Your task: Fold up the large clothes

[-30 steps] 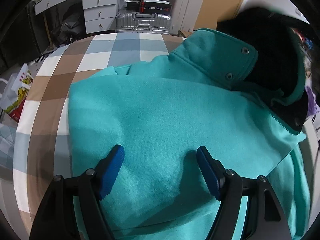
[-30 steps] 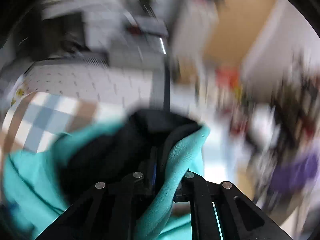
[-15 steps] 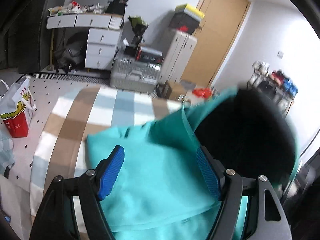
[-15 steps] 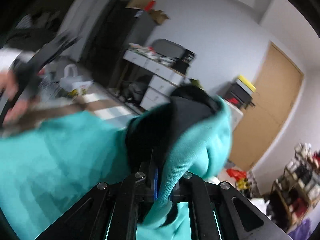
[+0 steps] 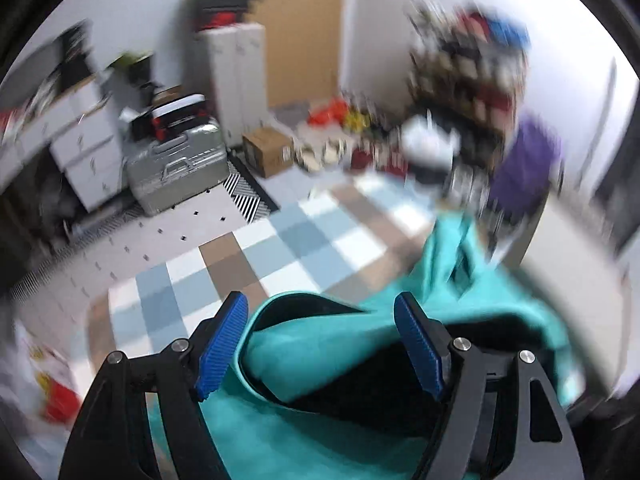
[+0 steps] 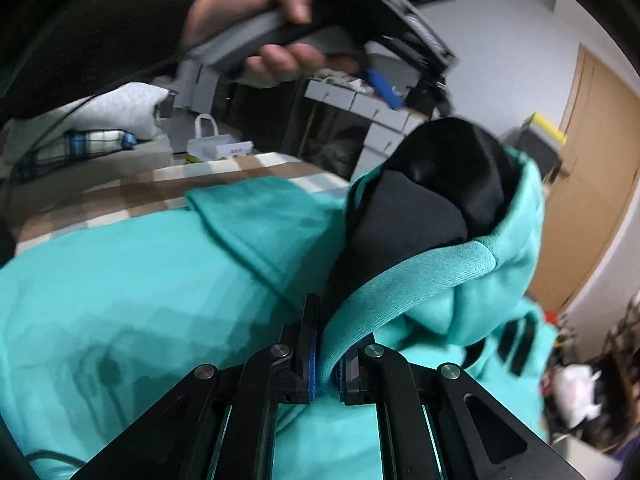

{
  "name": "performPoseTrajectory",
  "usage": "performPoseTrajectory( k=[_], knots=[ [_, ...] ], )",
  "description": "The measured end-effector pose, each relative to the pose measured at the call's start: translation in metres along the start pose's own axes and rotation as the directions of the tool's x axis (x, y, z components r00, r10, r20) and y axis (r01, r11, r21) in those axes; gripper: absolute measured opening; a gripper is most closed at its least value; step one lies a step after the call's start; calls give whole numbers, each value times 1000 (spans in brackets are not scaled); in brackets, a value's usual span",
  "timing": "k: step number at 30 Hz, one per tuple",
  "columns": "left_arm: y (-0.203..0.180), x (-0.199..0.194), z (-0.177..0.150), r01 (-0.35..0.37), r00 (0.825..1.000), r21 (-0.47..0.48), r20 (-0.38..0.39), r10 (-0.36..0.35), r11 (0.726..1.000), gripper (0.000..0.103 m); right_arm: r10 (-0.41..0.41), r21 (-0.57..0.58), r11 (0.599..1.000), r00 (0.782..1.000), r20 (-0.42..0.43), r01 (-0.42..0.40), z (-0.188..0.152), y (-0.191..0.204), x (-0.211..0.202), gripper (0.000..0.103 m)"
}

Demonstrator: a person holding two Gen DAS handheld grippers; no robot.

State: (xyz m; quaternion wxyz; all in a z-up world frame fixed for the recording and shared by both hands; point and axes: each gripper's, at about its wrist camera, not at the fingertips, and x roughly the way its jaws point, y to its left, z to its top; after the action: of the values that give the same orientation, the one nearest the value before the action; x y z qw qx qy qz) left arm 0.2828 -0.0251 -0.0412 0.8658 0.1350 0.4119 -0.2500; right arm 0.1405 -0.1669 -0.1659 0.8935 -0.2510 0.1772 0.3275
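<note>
The teal hoodie point(image 6: 132, 288) lies spread on the checked cloth point(image 5: 280, 248) that covers the table, soft fleecy knit outside, smooth black lining point(image 6: 440, 184) inside the hood. My right gripper point(image 6: 326, 364) is clenched on the ribbed teal edge of the hood, the band pinched between the blue pads, and the hood stands up from it, its opening facing the far wall. The body of the hoodie stretches away to the left in the right wrist view; I can't tell its long axis for sure.

My left gripper point(image 5: 320, 344) is held up off the cloth, jaws standing wide with nothing pressed between the ridged blue pads point(image 5: 222, 344); the hoodie's black-lined edge lies under them. In the right wrist view my left hand point(image 6: 256, 32) grips its grey handle above the table.

Beyond the table: a ribbed silver suitcase point(image 5: 180, 164), a brown cardboard box point(image 5: 268, 152), white drawers point(image 5: 86, 152), a tan door point(image 6: 592, 184). A white bag point(image 6: 218, 146) has red writing too small to read.
</note>
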Motion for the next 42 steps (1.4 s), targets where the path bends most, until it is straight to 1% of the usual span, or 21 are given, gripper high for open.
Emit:
performPoseTrajectory(
  k=[1,4,8,10,12,14,17,20,22,23,24,25,28,31,32,34,35,36,37,40,42],
  knots=[
    [-12,10,-1,-4,1000,86,-29,7,996,72,5,3,1000,1000,1,-5,-1,1,1,7],
    [-39,27,-12,47,991,229,-133,-17,972,72,38,56,998,999,5,-38,-11,-9,-7,7],
    [-66,51,-35,31,971,395,-230,67,918,71,74,153,985,997,29,-77,-15,-26,-12,6],
    [-71,54,-41,35,965,419,-249,78,907,59,79,210,974,996,50,-88,-13,-37,-18,6],
    [-72,52,-48,71,960,391,-278,44,918,18,69,260,962,996,53,-80,-13,-45,-20,6],
    [-75,47,-59,22,960,393,-267,91,919,4,74,318,944,996,41,-83,-13,-54,-21,7],
    [-76,37,-71,-38,949,416,-270,163,908,2,71,371,926,997,11,-70,-16,-59,-23,8],
    [-70,-6,-53,-49,983,329,-150,103,943,2,68,376,925,998,-7,-60,-17,-54,-26,8],
    [-72,-31,-35,44,993,232,-113,-18,972,29,63,369,927,998,-2,-58,-17,-46,-27,8],
    [-76,-36,-30,85,992,219,-112,-61,972,78,58,368,928,998,3,-55,-17,-44,-27,8],
    [-85,-39,-26,90,993,236,-95,-69,968,102,55,374,926,998,15,-57,-18,-41,-27,8],
    [-100,-40,-25,59,997,293,-68,-40,954,102,56,383,922,998,27,-62,-19,-39,-27,8],
    [-139,-17,-32,-29,992,490,-95,86,871,102,60,402,913,997,50,-75,-22,-37,-26,8],
    [-162,24,-43,-35,970,625,-167,177,780,102,65,431,896,992,106,-105,-28,-42,-34,8],
    [-164,38,-44,-39,963,633,-183,198,773,102,69,437,893,991,114,-113,-29,-42,-35,8],
    [-156,51,-36,6,956,573,-244,163,819,91,76,443,888,989,127,-125,-32,-42,-39,10],
    [-152,54,-32,35,952,536,-274,135,843,66,78,446,886,989,129,-128,-34,-41,-39,11],
    [-148,58,-29,65,945,490,-310,105,869,24,81,445,886,988,129,-131,-34,-41,-39,11],
    [-146,63,-28,48,936,475,-328,126,879,11,83,448,884,989,126,-131,-36,-41,-38,11],
    [-152,57,-31,-42,933,532,-281,223,846,6,90,486,862,987,133,-144,-39,-49,-36,8],
    [-152,46,-26,-118,938,523,-220,267,844,4,79,499,857,989,124,-131,-40,-52,-34,8]
  ],
)
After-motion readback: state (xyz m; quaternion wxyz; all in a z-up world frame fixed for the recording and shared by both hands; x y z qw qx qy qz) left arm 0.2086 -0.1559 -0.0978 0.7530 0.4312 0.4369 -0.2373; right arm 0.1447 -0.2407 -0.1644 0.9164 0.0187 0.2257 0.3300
